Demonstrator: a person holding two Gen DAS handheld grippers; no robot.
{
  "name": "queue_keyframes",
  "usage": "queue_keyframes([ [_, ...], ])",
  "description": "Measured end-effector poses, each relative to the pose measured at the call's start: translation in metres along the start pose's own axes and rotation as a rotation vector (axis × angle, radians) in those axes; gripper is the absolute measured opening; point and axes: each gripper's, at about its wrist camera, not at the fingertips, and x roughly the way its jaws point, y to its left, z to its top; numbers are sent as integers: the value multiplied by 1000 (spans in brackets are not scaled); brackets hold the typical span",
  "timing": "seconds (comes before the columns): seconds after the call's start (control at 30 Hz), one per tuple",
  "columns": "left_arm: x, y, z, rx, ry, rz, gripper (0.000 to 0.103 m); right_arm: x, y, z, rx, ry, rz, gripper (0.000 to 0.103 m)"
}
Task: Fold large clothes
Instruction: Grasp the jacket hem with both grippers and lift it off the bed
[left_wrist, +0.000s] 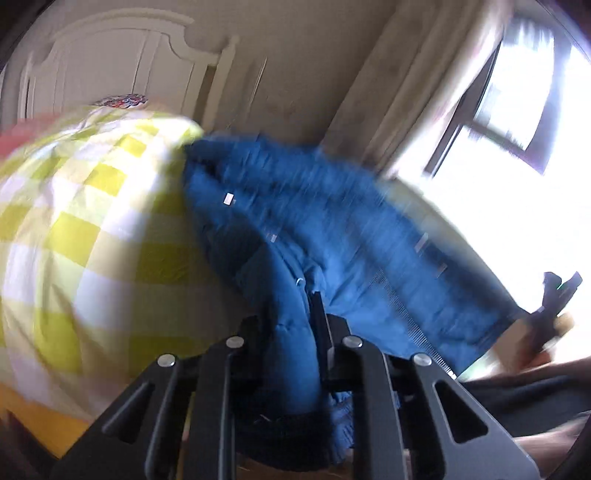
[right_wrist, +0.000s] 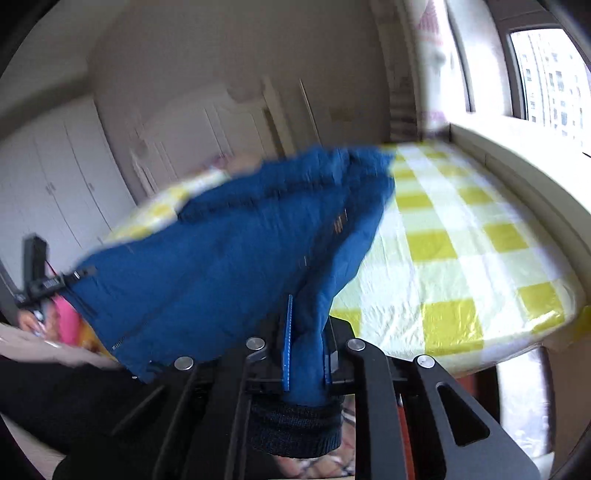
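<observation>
The blue padded jacket (left_wrist: 314, 221) (right_wrist: 229, 251) is lifted over the bed, its body spread out between two raised sleeves. Each sleeve ends in a dark knitted cuff (left_wrist: 288, 435) (right_wrist: 295, 428). The picture is blurred.

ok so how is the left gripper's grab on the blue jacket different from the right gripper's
The left gripper has plain black fingers; the right gripper has blue pads on its fingers. At the left gripper the blue jacket lies over yellow checked bedding that is bunched up; beside the right gripper that bedding lies flat. Both are shut on a sleeve end just above a dark knit cuff.
</observation>
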Motion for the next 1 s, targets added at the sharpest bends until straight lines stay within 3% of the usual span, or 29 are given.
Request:
queue_keyframes([
  [0.17, -95, -24, 35, 3, -246, -198, 18, -97, 35, 55, -73, -287, 122, 17],
  [0.27, -114, -29, 62, 0, -316, -307, 21, -108, 47, 90, -99, -359, 150, 17],
  [0.33, -102, -23, 82, -49, -296, -325, 24, -88, 45, 113, -78, -328, 146, 18],
  [0.43, -41, 3, 113, -179, -158, -282, 34, -7, 25, 146, -26, -151, 88, 19],
  [0.47, -7, 20, 119, -250, -95, -259, 43, 18, 17, 150, 5, -102, 76, 20],
  [0.5, 23, 38, 122, -313, -40, -229, 52, 57, 0, 151, 65, -21, 44, 21],
  [0.6, 95, 99, 116, -505, 51, -123, 65, 143, -54, 136, 233, 158, -50, 30],
  [0.63, 101, 114, 115, -535, 47, -64, 68, 161, -73, 128, 289, 193, -66, 39],
  [0.67, 107, 136, 112, -583, 26, 28, 73, 173, -93, 119, 352, 210, -81, 66],
  [0.7, 108, 158, 108, -637, 8, 65, 74, 178, -108, 115, 407, 209, -72, 95],
  [0.77, 105, 179, 101, -694, 1, 99, 74, 172, -140, 105, 530, 159, -12, 99],
  [0.83, 93, 179, 101, -627, -14, 161, 74, 158, -153, 111, 530, 112, -20, 99],
  [0.9, 88, 166, 109, -504, -12, 192, 85, 145, -152, 123, 455, 89, -53, 99],
  [1.0, 94, 137, 122, -353, 30, 116, 100, 145, -135, 141, 336, 100, -45, 99],
])
